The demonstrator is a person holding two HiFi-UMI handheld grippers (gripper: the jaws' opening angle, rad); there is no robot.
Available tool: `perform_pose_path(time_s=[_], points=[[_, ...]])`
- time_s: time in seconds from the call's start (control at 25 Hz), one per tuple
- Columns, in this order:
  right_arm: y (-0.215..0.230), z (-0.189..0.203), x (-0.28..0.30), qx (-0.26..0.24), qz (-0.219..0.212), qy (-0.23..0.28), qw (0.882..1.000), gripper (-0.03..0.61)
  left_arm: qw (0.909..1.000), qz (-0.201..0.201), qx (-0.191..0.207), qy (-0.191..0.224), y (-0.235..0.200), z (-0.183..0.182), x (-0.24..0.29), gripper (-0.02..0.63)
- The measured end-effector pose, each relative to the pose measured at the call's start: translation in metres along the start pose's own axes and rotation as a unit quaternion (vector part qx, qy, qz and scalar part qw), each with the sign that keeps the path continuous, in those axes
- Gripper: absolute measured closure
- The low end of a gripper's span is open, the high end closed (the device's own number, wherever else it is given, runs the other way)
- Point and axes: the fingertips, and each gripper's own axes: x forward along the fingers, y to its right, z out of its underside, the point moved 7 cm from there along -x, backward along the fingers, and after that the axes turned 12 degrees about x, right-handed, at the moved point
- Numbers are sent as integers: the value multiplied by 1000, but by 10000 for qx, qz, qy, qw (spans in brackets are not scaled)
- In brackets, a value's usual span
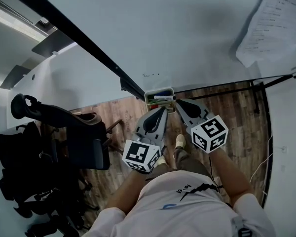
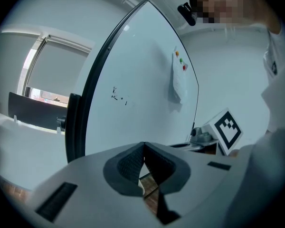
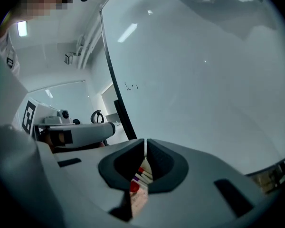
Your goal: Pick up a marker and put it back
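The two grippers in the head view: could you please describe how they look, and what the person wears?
The left gripper and the right gripper are both grey, tapering wedge shapes with dark textured pads inside the tips. Each carries a white cube printed with black square markers: the left cube and the right cube. The person wears a white short-sleeved shirt with small dark print.

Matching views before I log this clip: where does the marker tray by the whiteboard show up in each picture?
Head view: marker tray at picture centre, at the whiteboard's bottom edge.
Left gripper view: not clearly in it; only floor shows below the closed jaws.
Right gripper view: its markers show just below the closed jaws.
Shared landmark: the small black scribble on the whiteboard, seen in all three.
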Motion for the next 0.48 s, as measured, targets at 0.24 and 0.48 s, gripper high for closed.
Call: perform_pose_path(time_s=[0.24,0.48], points=[[34,23,25,214,199,-483,9984,561,9999,-14,-42,-157,-6,16,18,603],[43,32,39,471,18,-775,9959,489,9995,-129,-83,-291,-12,22,20,603]])
